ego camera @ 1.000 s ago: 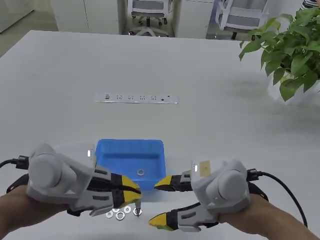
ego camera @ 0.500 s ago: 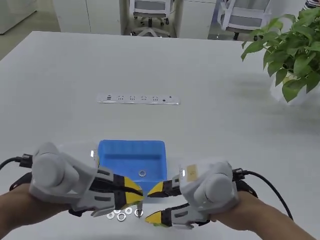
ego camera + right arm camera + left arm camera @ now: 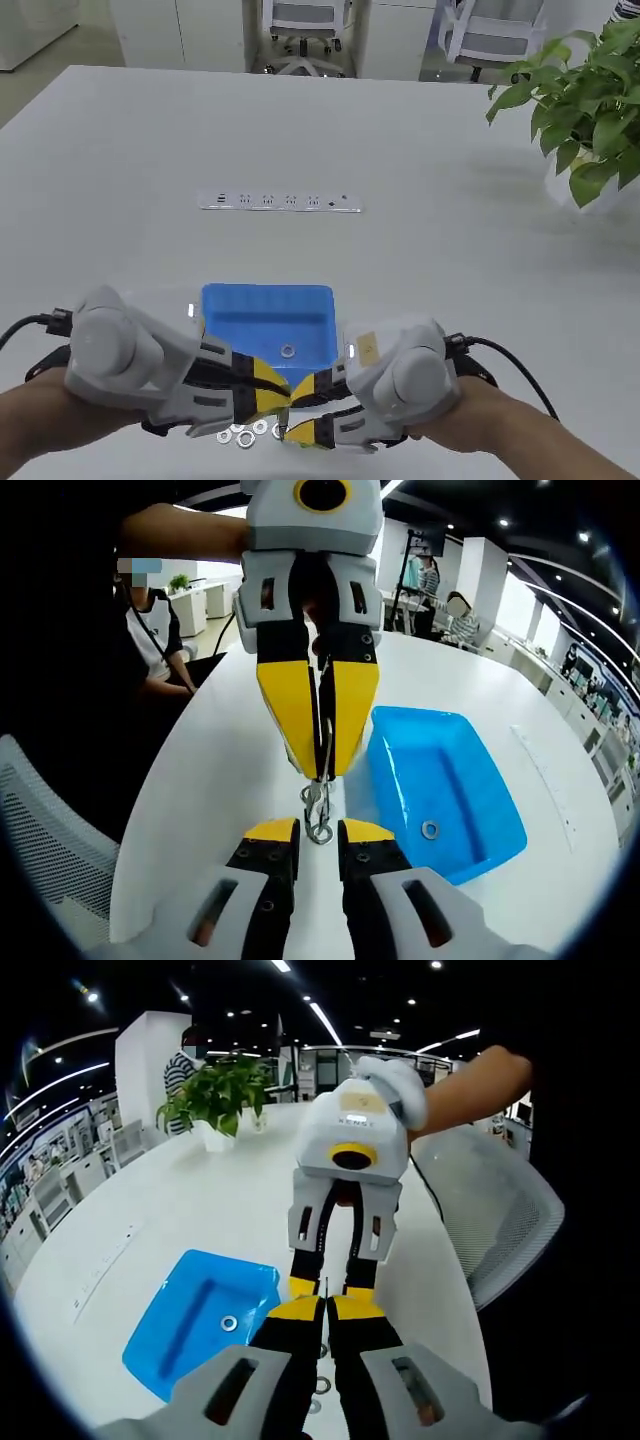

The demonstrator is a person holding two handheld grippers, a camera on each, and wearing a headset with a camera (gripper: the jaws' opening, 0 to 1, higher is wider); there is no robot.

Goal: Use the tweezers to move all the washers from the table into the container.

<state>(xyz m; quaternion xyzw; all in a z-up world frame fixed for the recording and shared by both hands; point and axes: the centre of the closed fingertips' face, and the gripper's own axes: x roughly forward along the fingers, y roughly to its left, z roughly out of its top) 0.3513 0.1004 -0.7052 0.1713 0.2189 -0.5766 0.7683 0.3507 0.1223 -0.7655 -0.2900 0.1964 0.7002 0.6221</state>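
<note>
Washers (image 3: pixel 245 434) on desk (image 3: pixel 400 150) beside container (image 3: pixel 225 305); left hand-held gripper (image 3: pixel 320 765) pinches tweezers (image 3: pixel 318 792) tips-down over them, likely for pickup; right hand-held gripper (image 3: pixel 330 1288) slightly spread, empty.

The container (image 3: pixel 262 305) is glossy blue plastic; the washers (image 3: pixel 245 436) at its 6 o'clock are shiny metal; the tabletop (image 3: pixel 420 150) is smooth, matt white.

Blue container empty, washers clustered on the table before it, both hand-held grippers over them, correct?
No: the head view shows one washer in the blue container. The other washers cluster on the table before it, left hand-held gripper and right hand-held gripper over them.
</note>
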